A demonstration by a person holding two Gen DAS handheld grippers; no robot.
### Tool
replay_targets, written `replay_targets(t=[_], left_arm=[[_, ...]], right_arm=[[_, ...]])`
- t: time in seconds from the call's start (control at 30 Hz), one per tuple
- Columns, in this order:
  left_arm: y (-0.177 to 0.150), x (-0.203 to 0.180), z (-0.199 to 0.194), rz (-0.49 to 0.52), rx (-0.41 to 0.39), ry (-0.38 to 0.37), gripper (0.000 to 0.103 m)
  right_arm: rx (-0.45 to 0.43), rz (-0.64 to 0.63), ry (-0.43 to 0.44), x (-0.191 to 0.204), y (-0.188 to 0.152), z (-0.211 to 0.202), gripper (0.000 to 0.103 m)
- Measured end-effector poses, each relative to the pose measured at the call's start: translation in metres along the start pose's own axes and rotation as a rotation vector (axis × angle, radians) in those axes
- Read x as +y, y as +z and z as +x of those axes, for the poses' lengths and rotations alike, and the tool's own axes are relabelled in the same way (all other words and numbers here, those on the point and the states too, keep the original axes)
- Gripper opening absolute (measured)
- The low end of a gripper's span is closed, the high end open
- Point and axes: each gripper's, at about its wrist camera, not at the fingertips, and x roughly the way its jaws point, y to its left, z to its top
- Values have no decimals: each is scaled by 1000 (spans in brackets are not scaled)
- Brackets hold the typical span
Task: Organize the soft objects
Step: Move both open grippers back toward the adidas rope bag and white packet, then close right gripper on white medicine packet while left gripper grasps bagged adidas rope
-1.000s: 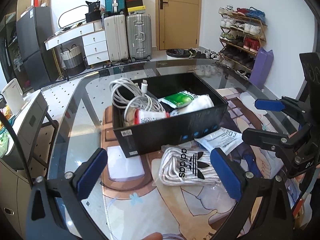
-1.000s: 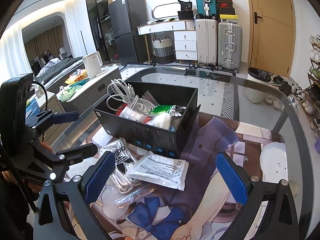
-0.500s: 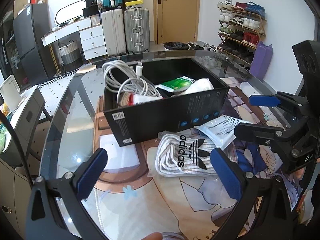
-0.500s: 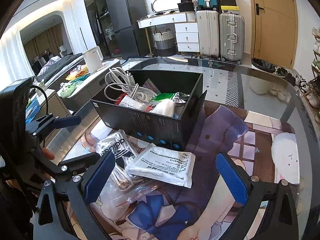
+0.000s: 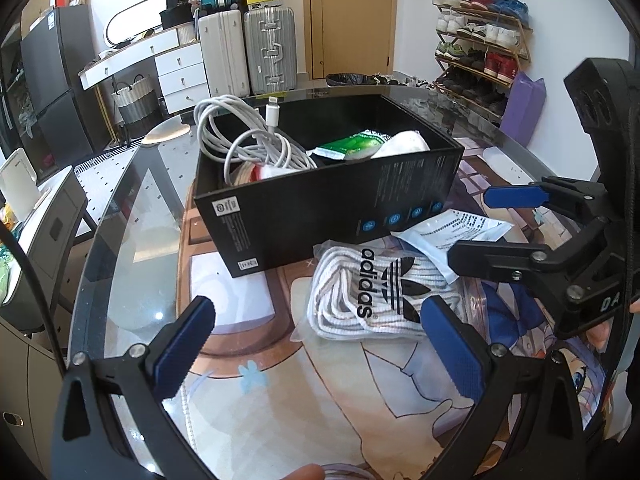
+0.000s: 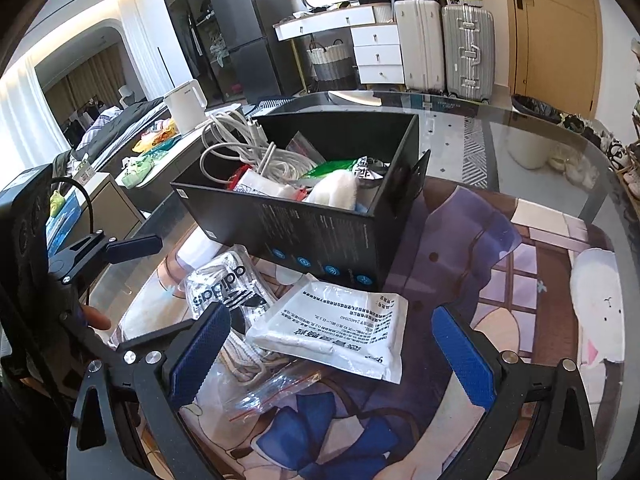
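Two soft packs lie by our box (image 5: 328, 204), laces (image 5: 376, 292) at 12 o'clock from our left gripper (image 5: 320, 344) and pouch (image 6: 332, 328) before our right gripper (image 6: 332, 356), both spread wide and empty, so slippery plastic might slide from our pinch.

You have a black box (image 5: 328, 216) standing open on the glass table, already packed with a white cable coil (image 5: 248, 148), a green packet (image 5: 352, 146) and a white soft roll (image 5: 404, 144). Just in front of its near wall, your Adidas bag (image 5: 376, 292) of white laces lies flat. A white printed pouch (image 6: 332, 328) lies beside it, overlapping the bag's edge and almost touching the box.
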Motion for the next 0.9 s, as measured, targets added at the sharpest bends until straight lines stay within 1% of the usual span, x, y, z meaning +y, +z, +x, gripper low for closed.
replay_targets(t=[0.23,0.4,0.47,0.67,0.9], left_arm=[[-1,-2,4,6,13,1,103],[-1,-2,5,5,16,-1,103],[0,-4,6,5,17,-5,103],[0,-4,8,3,21,-9,103],[0,-3,9,-4,23,-7,103]], right_arm=[[54,4,-42,-2,1,17,102],[76,27,-66,-13,-2,20,102],[90,22,-98,-18,-3,21,102],[101,-10,-151,-22,-3,23,102],[116,-65,-128,-17,3,32,102]])
